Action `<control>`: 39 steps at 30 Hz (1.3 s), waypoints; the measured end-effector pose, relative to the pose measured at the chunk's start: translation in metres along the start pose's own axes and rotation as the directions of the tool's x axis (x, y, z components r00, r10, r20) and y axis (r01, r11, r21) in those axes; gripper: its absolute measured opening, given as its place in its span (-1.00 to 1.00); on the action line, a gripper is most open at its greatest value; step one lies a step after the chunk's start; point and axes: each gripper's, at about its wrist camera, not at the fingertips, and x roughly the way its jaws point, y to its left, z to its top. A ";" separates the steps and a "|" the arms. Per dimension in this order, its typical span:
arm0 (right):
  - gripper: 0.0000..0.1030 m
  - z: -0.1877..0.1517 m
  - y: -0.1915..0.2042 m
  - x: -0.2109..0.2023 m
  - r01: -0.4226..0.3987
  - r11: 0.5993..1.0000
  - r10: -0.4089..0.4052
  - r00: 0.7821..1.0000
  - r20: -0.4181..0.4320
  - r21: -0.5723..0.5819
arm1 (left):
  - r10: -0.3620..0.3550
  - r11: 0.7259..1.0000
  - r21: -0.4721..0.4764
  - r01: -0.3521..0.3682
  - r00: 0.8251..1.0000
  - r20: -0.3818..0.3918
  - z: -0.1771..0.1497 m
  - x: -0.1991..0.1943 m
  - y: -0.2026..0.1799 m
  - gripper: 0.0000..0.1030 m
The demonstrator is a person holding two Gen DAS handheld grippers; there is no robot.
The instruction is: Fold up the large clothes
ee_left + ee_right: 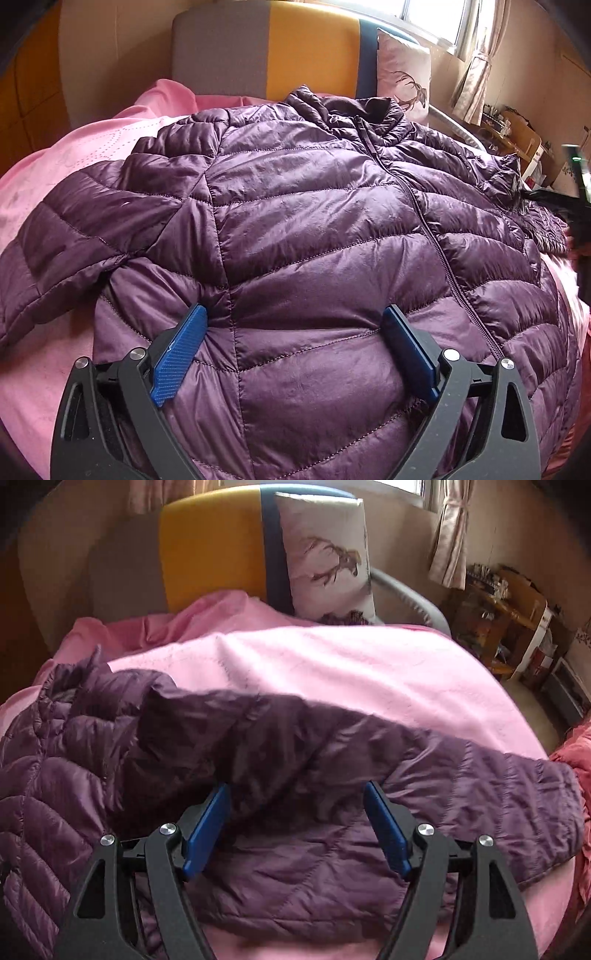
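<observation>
The left gripper (295,314) has its blue-padded jaws spread wide over the lower front of the purple puffer jacket (314,221), with quilted fabric bulging between the fingers but not pinched. The right gripper (297,794) is likewise wide apart, its fingers either side of a raised fold of the jacket's sleeve (332,760); whether the pads touch the fabric I cannot tell. The jacket lies front-up and zipped on the pink blanket (74,177). Only the left wrist view shows the zipper (424,218) running up to the collar (369,110) and the other sleeve stretching off to the jacket's left. Only the right wrist view shows the broad bare stretch of blanket beyond the jacket. Behind the jacket in both views stand the grey, yellow and blue headboard (295,48) and a deer-print pillow (328,557).
</observation>
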 end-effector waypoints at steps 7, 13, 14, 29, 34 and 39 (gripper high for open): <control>0.51 -0.033 -0.035 0.018 0.123 0.989 -0.115 0.988 -0.103 0.081 | -0.022 1.000 -0.012 0.022 1.000 0.012 -0.001 -0.001 0.004 0.84; 0.51 -0.062 -0.082 -0.026 0.130 0.974 -0.116 0.990 -0.083 0.187 | -0.037 0.999 -0.017 0.037 0.999 0.016 0.000 0.000 0.008 0.85; 0.51 -0.070 -0.093 -0.037 0.124 0.964 -0.110 0.991 -0.072 0.234 | -0.039 0.999 -0.019 0.039 0.999 0.017 0.000 0.000 0.009 0.84; 0.47 -0.144 -0.236 -0.109 -0.103 0.545 -0.040 0.988 0.149 0.832 | -0.038 0.999 -0.014 0.038 0.999 0.016 -0.001 0.000 0.007 0.86; -0.62 -0.146 -0.263 -0.112 -0.075 0.474 -0.066 0.991 0.120 0.877 | -0.035 0.999 -0.013 0.035 0.999 0.016 -0.001 0.000 0.007 0.86; -0.90 -0.152 -0.251 -0.160 -0.032 0.606 -0.131 0.982 0.139 0.795 | -0.040 0.999 -0.015 0.040 0.999 0.018 -0.001 0.000 0.007 0.87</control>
